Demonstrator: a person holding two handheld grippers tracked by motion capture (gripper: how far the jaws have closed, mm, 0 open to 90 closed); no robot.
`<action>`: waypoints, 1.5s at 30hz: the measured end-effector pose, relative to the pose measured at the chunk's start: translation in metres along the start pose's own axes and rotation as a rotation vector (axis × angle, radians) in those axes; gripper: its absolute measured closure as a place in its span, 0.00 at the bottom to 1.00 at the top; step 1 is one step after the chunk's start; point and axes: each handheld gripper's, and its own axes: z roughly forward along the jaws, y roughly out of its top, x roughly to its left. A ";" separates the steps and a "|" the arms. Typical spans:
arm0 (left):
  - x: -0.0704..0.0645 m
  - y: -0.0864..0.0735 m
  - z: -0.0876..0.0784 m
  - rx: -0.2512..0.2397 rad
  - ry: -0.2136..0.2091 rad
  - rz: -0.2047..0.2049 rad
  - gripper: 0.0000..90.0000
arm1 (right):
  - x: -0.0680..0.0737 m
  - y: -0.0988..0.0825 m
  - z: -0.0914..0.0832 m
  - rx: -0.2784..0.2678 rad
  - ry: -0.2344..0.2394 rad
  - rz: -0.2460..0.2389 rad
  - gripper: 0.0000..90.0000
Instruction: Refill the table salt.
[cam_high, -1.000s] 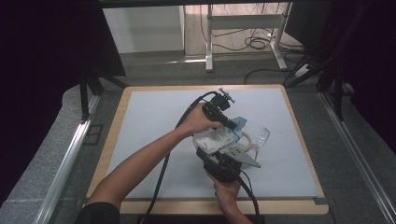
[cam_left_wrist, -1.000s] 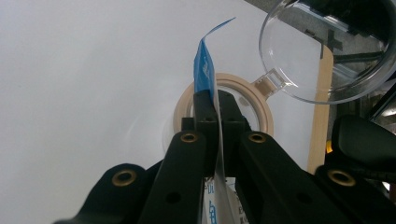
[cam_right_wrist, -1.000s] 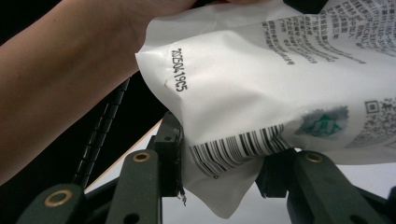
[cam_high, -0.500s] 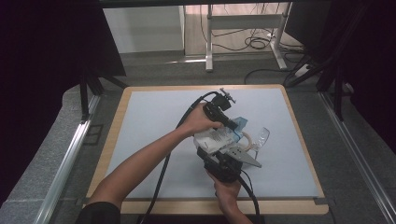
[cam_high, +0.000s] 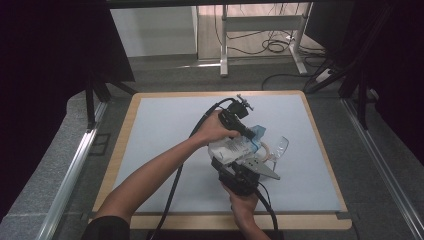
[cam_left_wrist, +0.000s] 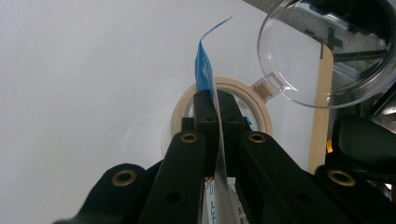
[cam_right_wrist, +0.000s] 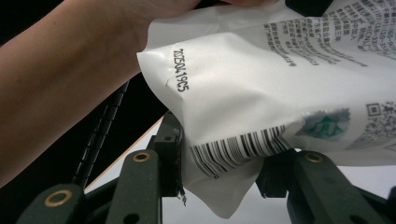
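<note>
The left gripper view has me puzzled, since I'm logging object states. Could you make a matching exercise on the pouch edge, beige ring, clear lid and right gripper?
Things:
1. blue pouch edge
2. beige ring
3. clear lid
4. right gripper

States:
A. hinged open, tilted up
B. jaws either side of the white pouch's barcode corner
C. pinched between closed black jaws
D. lies just beyond the jaw tips

Pairs: 1-C, 2-D, 3-A, 4-B

Left forearm extended diagonally from lower left toward table centre; left gripper (cam_high: 248, 134) held at far end, jaws clamped tight on thin pouch edge (cam_left_wrist: 205, 77). Right hand (cam_high: 243, 203) low near front edge; right gripper (cam_high: 235, 165) pointed forward, jaws closed on pouch bottom.
</note>
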 end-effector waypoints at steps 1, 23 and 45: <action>0.000 0.000 0.000 0.000 0.000 -0.001 1.00 | 0.000 0.000 0.000 0.000 0.000 0.000 0.67; 0.000 -0.002 -0.001 -0.004 -0.001 -0.003 1.00 | 0.000 -0.001 0.001 0.001 0.003 -0.007 0.67; -0.002 -0.001 -0.004 -0.005 0.006 -0.002 1.00 | 0.001 0.000 0.001 -0.007 0.008 -0.008 0.67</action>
